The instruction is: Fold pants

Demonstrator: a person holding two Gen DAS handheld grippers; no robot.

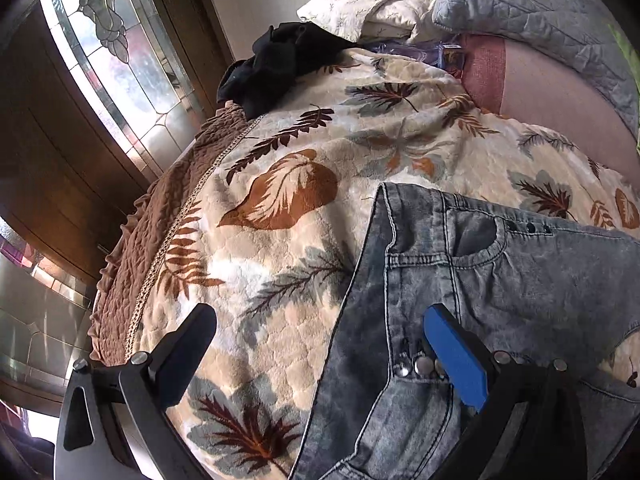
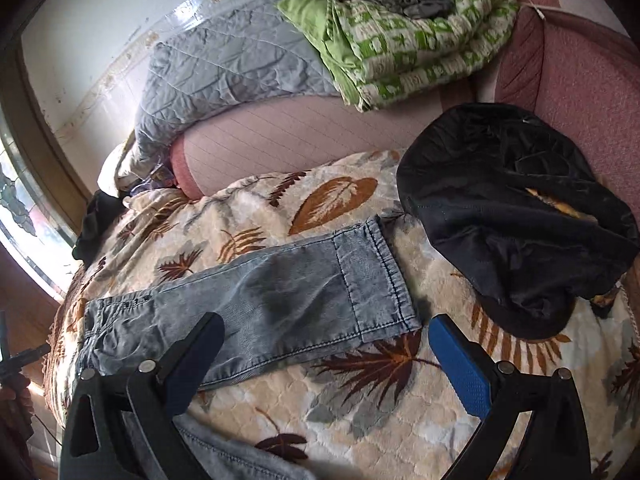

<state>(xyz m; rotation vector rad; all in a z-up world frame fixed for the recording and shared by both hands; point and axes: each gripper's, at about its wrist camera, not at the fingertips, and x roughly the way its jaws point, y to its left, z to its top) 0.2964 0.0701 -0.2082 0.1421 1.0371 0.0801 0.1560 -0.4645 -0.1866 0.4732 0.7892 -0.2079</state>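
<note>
Grey jeans (image 1: 500,280) lie flat on the leaf-print blanket (image 1: 280,208) that covers the bed. My left gripper (image 1: 320,344) hangs over their waistband, its jaws wide apart and holding nothing, its blue pad (image 1: 456,356) above the metal buttons (image 1: 420,366). My right gripper (image 2: 326,356) hovers near the leg hem (image 2: 384,280), spread just as wide and empty. A black garment (image 2: 516,208) lies just beyond the hem, on the right.

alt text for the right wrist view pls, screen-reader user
Grey jeans lie flat on a leaf-print blanket, hem toward a black garment. The open right claw hovers over the lower leg, holding nothing.
</note>
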